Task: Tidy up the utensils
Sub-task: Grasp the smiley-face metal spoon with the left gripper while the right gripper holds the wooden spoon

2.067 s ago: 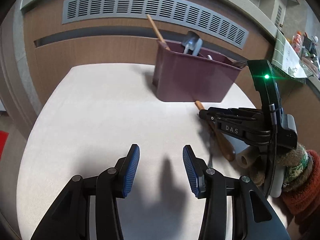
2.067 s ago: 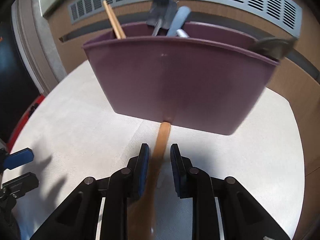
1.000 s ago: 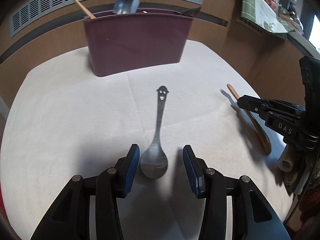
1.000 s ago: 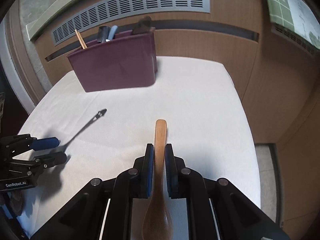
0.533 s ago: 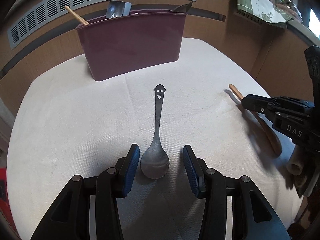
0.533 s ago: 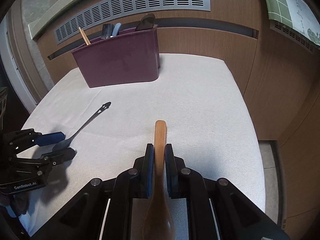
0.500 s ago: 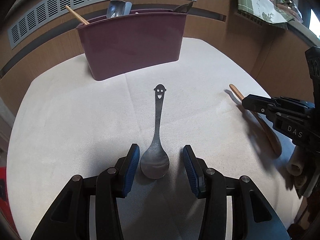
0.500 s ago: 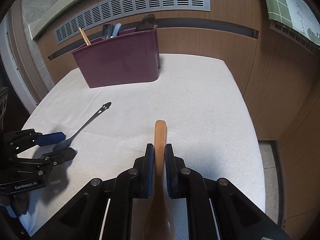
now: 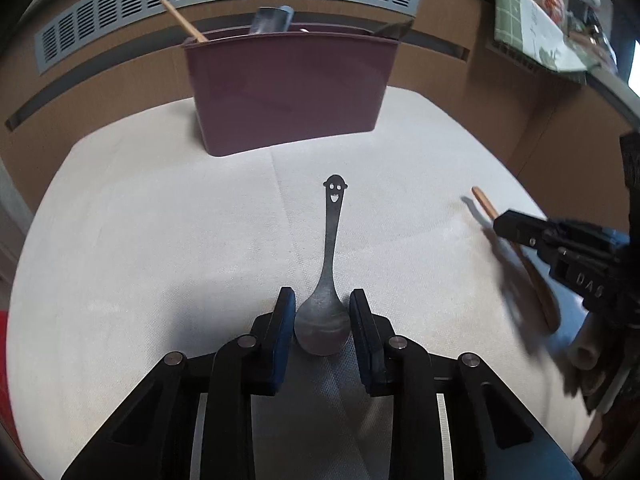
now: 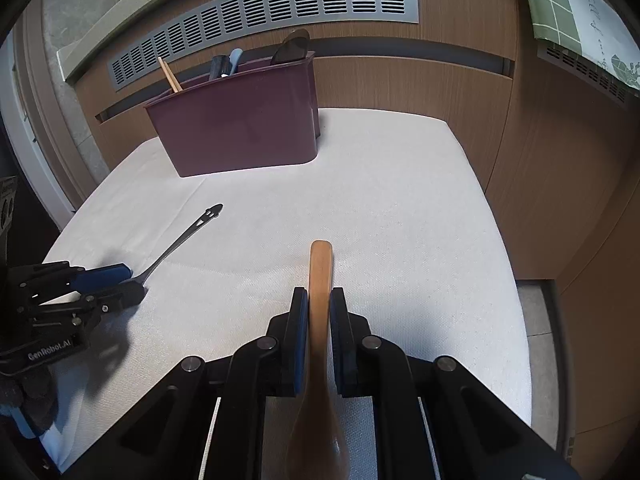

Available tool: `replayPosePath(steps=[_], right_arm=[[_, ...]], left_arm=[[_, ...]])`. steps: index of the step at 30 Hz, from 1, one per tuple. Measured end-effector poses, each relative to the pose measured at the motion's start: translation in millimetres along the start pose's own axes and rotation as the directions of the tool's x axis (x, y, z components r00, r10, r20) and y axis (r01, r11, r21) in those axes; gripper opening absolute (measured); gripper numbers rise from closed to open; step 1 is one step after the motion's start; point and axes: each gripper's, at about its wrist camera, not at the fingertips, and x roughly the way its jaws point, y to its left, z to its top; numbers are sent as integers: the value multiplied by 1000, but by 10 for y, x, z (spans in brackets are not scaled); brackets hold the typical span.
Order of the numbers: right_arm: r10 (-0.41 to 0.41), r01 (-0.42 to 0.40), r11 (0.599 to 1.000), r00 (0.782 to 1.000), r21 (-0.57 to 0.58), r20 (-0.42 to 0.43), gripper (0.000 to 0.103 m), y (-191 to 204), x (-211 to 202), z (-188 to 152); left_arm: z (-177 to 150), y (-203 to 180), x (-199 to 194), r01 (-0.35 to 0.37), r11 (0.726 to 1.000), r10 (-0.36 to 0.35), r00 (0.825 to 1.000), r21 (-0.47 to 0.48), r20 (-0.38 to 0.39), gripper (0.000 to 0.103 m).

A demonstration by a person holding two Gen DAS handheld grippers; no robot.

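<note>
Metal spoon [image 9: 326, 280] with a smiley cut-out at the handle tip lies flat on the white cloth-covered table [image 9: 140, 240], bowl bracketed by the blue pads of the left gripper [image 9: 322, 314]; pads sit at the bowl's edges and look clamped on it, though firm contact cannot be fully confirmed from this angle; wooden spoon [image 10: 320, 292] is pinched by its handle in the right gripper [image 10: 319, 312], fingers clenched on it, bowl end toward the camera; maroon utensil caddy [image 9: 288, 92] stands at the far side, already holding a wooden stick, a dark spatula and other tools; for a clean step the metal bowl should be squeezed squarely so it is not squirted out, lifted level, then both spoons dropped handle-down into a free compartment without the caddy being nudged; readable writing: "DAS" on the right gripper body in the left view, "GenRobot.AI" on the left gripper body in the right view
</note>
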Motion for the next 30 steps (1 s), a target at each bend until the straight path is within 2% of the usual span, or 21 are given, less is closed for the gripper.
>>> replayPosePath(steps=[5,6,7,11,13,17,24,26,28,30], right_arm=[[5,-5,1000,1000,-5,9,10,36,-31,9],[6,-6,1000,1000,-8,12,10,50,-41,14],[6,-6,1000,1000,-11,14,10,61,-48,18],[3,-2,1000,1000,-28,24,10,117,-94,36],[-1,2,999,1000,-38,29,10,145,-117,45],[-4,5,999,1000,-42,29,10,150,-122,51],[-8,8,999,1000,-34,6,10,115,-81,12],[-5,5,1000,1000,-29,-1,10,105,-71,-3],[11,-11,1000,1000,-12,-18,11,80,-55,-13],[38,-38,999,999,16,-30,11,41,-37,-23]], left_arm=[[56,20,-243,-18,1000,17,996,9,91,29],[76,23,-318,-22,1000,21,993,10,117,25],[94,27,-381,-29,1000,27,990,9,141,10],[203,62,-633,-48,999,45,973,8,228,9],[221,72,-715,-53,999,49,968,12,244,9],[177,185,-682,-30,999,36,976,-29,213,9],[-58,336,-400,-2,996,11,994,-84,104,11],[-97,348,-334,-5,996,12,997,-86,79,15],[-135,338,-277,5,996,-1,999,-84,51,27],[-157,278,-222,41,997,-40,999,-66,15,34]])
